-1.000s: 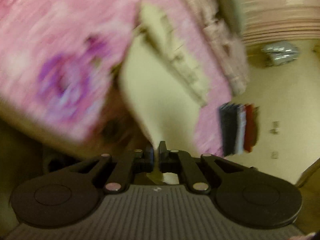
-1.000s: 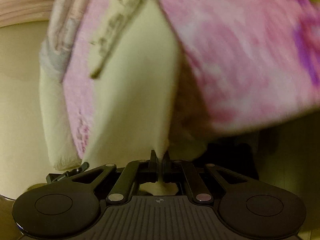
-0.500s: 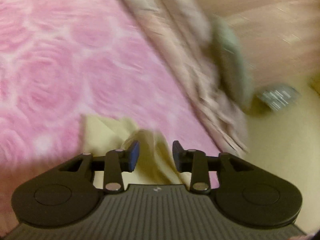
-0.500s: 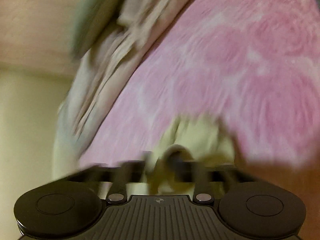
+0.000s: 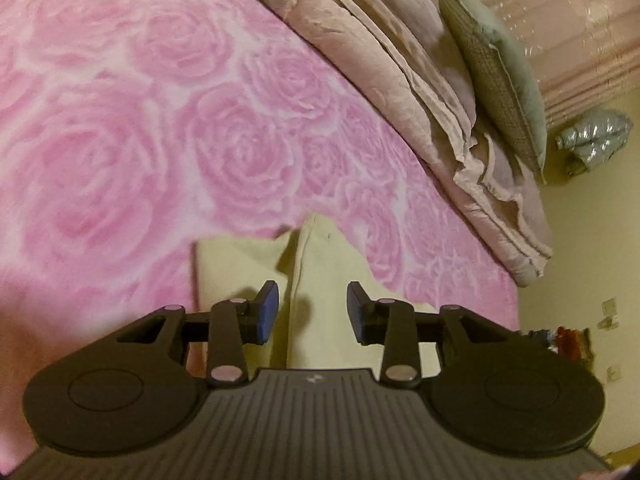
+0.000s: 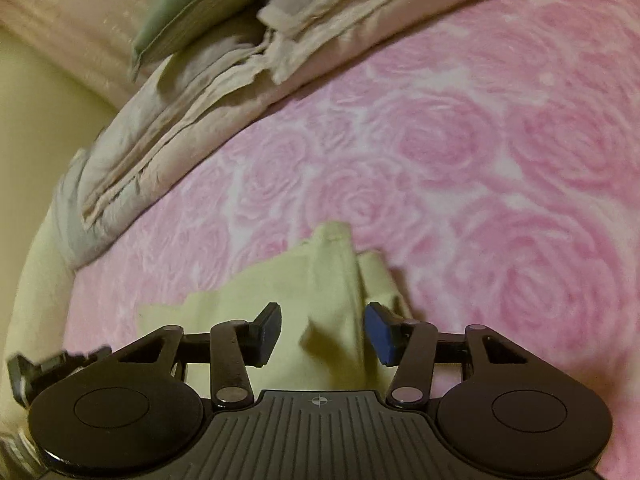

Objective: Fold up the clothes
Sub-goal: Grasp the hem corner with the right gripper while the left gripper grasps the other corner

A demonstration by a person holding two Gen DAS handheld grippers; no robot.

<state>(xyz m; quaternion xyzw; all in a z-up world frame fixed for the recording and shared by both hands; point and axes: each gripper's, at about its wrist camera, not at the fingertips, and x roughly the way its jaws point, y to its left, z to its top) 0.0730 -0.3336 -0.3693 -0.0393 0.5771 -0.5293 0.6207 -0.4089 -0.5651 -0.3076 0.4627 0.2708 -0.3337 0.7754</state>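
step: fold just laid, letting go | cloth (image 5: 320, 280) on pink blanket (image 5: 120, 140) | left gripper (image 5: 312, 312) jaws opening, right gripper (image 6: 322, 330) jaws closing, both astride a ridge, pads clear | next: likely regrip an edge, fold again

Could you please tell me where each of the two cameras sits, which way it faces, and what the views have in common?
Left wrist: on the left gripper, looking forward and downward over the pale yellow garment on the pink rose blanket; its opening fingers straddle a raised fold without pressing it.
Right wrist: on the right gripper, angled down at the same garment; its closing fingers straddle a ridge, untouched.
Shared: the garment, the blanket, the beige quilt and the green cushion. No hand shows.
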